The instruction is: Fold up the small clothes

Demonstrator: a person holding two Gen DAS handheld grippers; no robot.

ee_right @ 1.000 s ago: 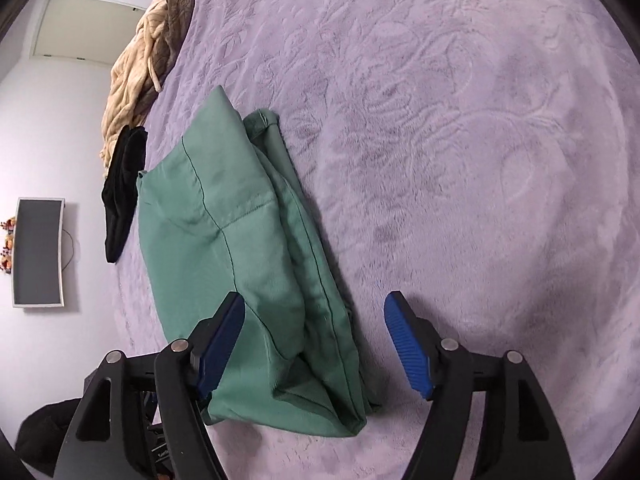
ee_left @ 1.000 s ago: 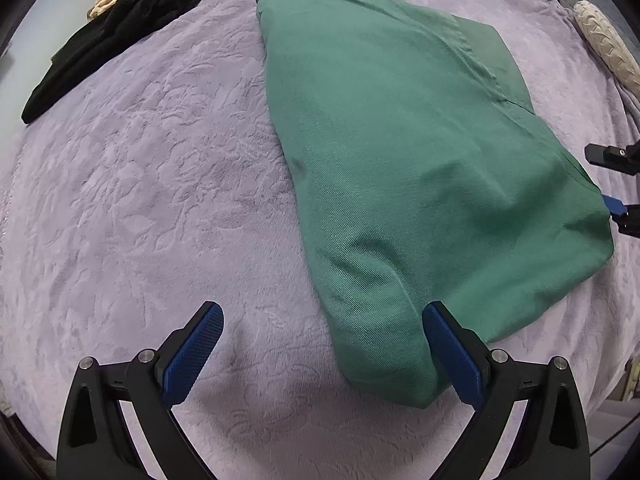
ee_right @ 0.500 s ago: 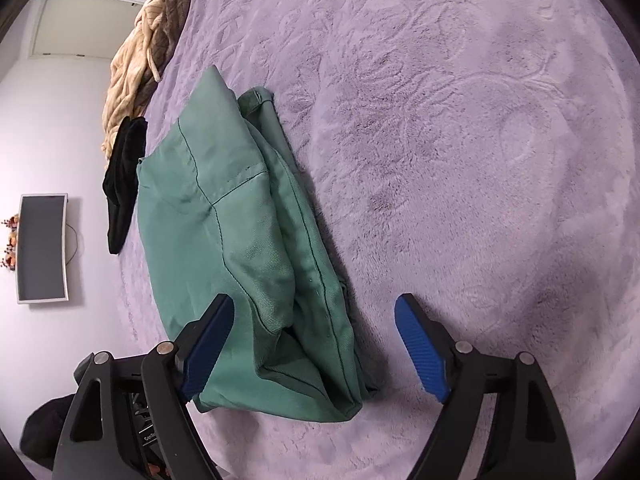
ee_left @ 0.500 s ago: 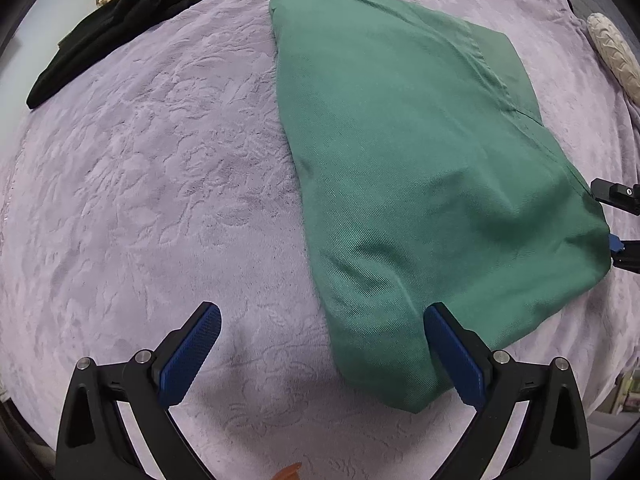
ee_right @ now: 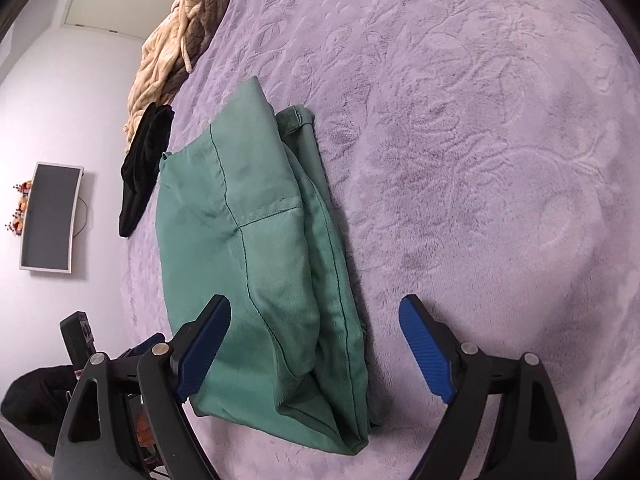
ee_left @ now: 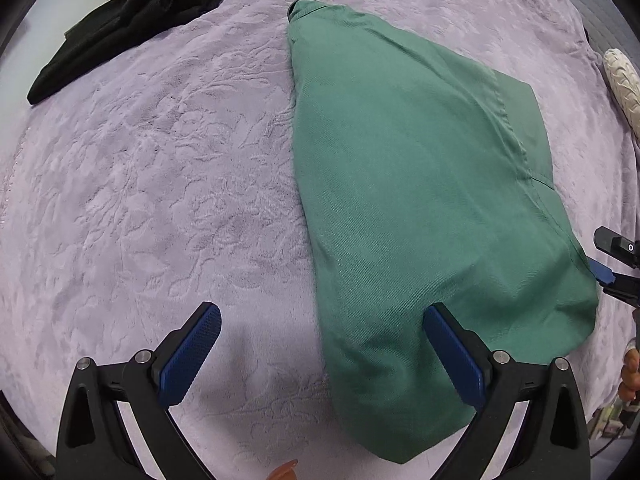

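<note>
A folded green garment (ee_left: pixel 420 208) lies on the lilac bedspread (ee_left: pixel 160 200). My left gripper (ee_left: pixel 322 320) hovers open above its near end, the right finger (ee_left: pixel 452 352) over the cloth and the other over bare bedspread, nothing pinched. In the right wrist view the same green garment (ee_right: pixel 260 260) shows its stitched seams and layered edge. My right gripper (ee_right: pixel 314 312) stands over that edge with its jaws opening; the cloth lies between them but the pads do not press it. The right gripper's tip (ee_left: pixel 612 268) shows beside the garment's right corner.
A black garment (ee_left: pixel 132 28) and a beige knitted garment (ee_right: pixel 168 56) lie along the bed's far edge. A cream ribbed object (ee_left: pixel 622 84) lies at the right. A screen (ee_right: pixel 48 216) hangs on the wall beyond the bed.
The left gripper has slid sideways, so the garment and the black cloth sit further right in its view. The right gripper's jaws stand a little wider and it has rolled slightly.
</note>
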